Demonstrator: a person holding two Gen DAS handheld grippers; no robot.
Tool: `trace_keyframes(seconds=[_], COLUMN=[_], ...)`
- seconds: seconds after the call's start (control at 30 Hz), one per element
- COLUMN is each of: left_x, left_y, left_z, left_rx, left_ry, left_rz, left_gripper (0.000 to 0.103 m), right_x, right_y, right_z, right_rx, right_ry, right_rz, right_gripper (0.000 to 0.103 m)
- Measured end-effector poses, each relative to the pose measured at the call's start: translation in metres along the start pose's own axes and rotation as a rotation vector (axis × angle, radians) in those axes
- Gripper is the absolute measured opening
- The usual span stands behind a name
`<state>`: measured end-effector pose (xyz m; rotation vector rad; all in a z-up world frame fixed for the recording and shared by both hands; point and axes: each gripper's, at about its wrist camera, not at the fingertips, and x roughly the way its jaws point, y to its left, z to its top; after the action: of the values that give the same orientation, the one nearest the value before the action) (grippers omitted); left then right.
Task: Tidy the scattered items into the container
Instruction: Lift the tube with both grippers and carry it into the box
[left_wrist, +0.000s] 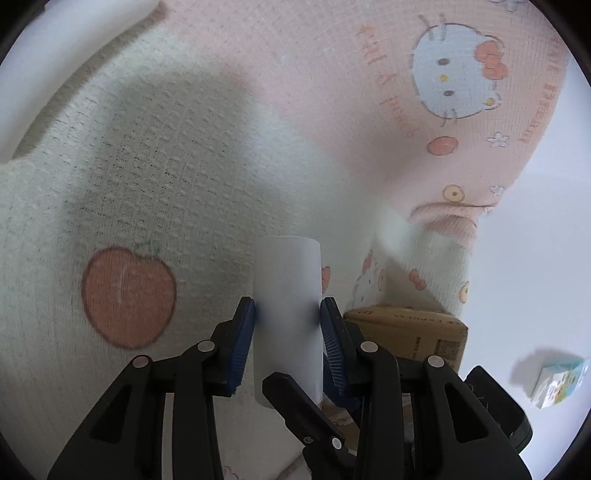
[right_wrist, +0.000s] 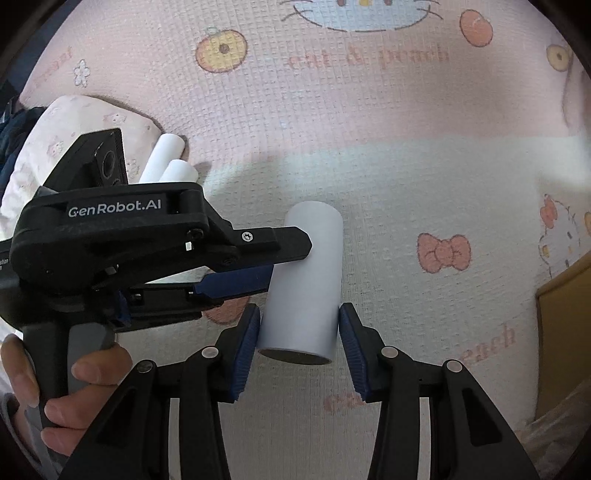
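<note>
Clearly, from the left wrist, the left gripper (left_wrist: 288, 314) clamps one white cylinder (left_wrist: 287, 295) above the patterned blanket (left_wrist: 155, 177), one cardboard box (left_wrist: 410, 332) nearby; from the right wrist, the right gripper (right_wrist: 297, 325) stands apart around that cylinder, one pad touching; two white tubes (right_wrist: 166, 162) lie beyond.

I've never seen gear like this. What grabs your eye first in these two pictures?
A pale white cylinder sits in the middle, clamped by the left gripper between its blue pads, while the right gripper brackets its near end with a sliver of space on one side. Under it spreads a pink and cream blanket printed with cartoon cats and peaches. A brown cardboard box shows at the right of the left wrist view.
</note>
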<state>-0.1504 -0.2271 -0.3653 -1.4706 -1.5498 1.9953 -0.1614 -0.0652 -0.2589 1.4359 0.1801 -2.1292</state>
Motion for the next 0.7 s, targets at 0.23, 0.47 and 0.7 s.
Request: trace_keyframes(seconds=[0.23,0.47,0.7], left_x=[-0.020,-0.040,-0.050], left_y=[-0.019,-0.053,-0.094], left_z=[-0.018,-0.033,-0.053], left_rx=[0.017,0.083,0.198], left_ry=[-0.041,-0.063,-0.087], left_rz=[-0.020,0.022,0.069], left_gripper=[0.040,0.040,0.040], right_x=[-0.026,-0.054,-0.083], right_y=[0.006,0.013,0.004], right_z=[-0.004,-0.009,-0.013], right_rx=[-0.044,-0.062,-0.032], right_ry=[-0.017,-0.050,-0.095], right_rz=[0.009,0.039,0.064], right_gripper=[0.042,0.042,0.042])
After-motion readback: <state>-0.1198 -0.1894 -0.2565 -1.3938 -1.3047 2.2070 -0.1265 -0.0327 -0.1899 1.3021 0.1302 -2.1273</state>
